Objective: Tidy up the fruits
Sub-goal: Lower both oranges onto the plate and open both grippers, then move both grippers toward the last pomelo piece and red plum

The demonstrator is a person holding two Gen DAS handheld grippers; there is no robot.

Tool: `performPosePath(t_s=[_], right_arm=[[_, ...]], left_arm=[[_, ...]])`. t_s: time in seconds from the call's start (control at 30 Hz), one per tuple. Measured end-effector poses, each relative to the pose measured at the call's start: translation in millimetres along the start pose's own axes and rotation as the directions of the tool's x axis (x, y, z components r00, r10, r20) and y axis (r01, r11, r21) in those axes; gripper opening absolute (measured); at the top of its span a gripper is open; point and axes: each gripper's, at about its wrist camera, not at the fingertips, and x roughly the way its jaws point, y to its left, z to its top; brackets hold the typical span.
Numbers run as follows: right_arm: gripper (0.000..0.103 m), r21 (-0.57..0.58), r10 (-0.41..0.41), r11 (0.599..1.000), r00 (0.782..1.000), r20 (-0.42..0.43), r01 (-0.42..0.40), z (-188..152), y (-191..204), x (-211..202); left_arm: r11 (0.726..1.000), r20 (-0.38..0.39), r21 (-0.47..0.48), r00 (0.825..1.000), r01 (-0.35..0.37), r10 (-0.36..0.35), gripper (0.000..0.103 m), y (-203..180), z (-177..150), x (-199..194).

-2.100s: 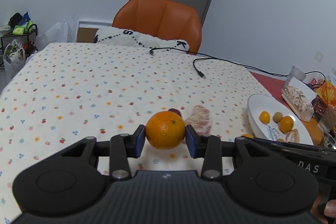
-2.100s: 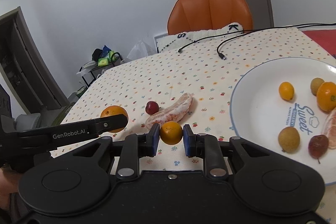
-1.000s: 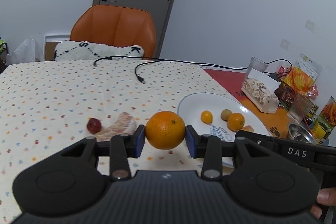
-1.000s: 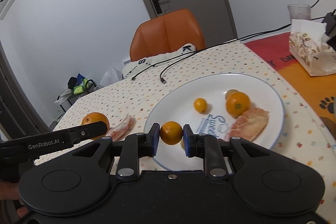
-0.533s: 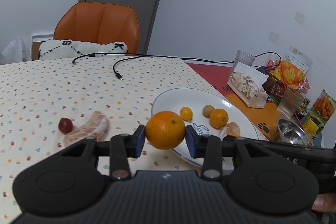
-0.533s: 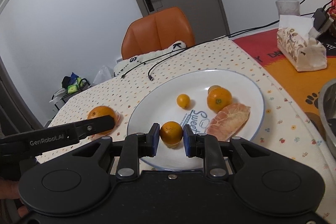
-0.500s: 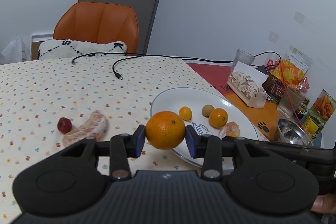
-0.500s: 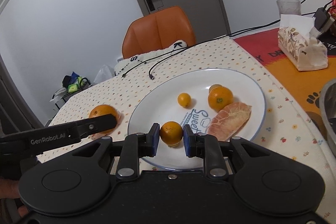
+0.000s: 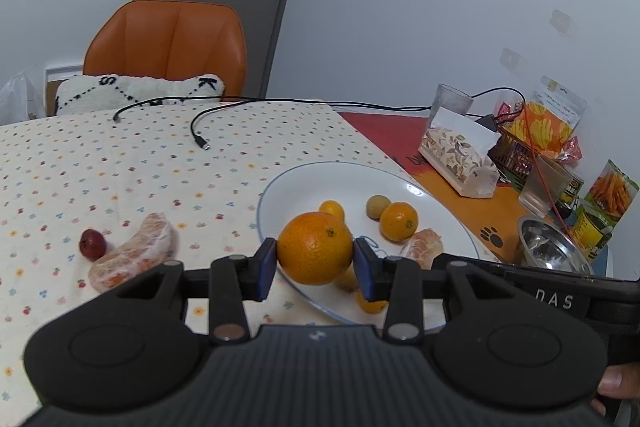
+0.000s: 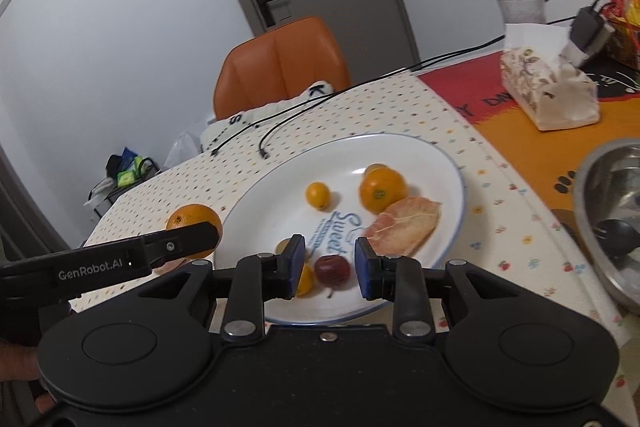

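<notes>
Blue fingertips (image 9: 267, 269) of the left gripper (image 9: 315, 269) clamped the big orange (image 9: 315, 253) over the plate (image 9: 344, 173) rim. Right gripper (image 10: 329, 269) jaws were opening, empty, over a small orange (image 10: 304, 279); released carelessly, the big orange might roll off.

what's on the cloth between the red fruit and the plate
In the left wrist view a peeled citrus segment lies on the dotted cloth between the small red fruit and the white plate, close beside the red fruit.

large orange (image 9: 315, 247): held above plate rim | white plate (image 10: 416, 151): holds mixed fruit | pomelo segment (image 9: 136, 255): on cloth
</notes>
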Motion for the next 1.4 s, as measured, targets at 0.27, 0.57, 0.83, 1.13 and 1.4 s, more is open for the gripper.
performPosePath(t_s=[0.27, 0.57, 0.83, 1.13, 1.4], right_arm=[[0.033, 0.018, -0.002, 1.0, 1.0, -0.005, 0.002, -1.5, -7.5, 1.9], [0.037, 0.019, 0.02, 1.0, 1.0, -0.013, -0.02, -2.7, -2.1, 7.5], [0.042, -0.005, 0.05, 0.999, 0.999, -0.022, -0.05, -5.5, 14.2, 9.9], [0.054, -0.035, 0.078, 0.996, 0.997, -0.021, -0.078, -5.9, 33.7, 13.1], [0.082, -0.062, 0.142, 0.988, 0.99, -0.013, -0.142, -7.8, 53.3, 15.0]], left_arm=[[1.0, 0.019, 0.013, 1.0, -0.02, 0.02, 0.052, -1.5, 2.0, -0.1], [0.997, 0.022, 0.001, 0.997, -0.075, 0.075, 0.072, 16.5, 0.7, -12.0], [0.99, 0.032, -0.03, 0.99, -0.14, 0.141, 0.078, 40.4, -3.0, -27.7], [0.978, 0.034, -0.051, 0.979, -0.201, 0.203, 0.085, 61.3, -8.4, -41.4], [0.972, 0.036, -0.071, 0.973, -0.223, 0.226, 0.087, 76.0, -12.9, -51.7]])
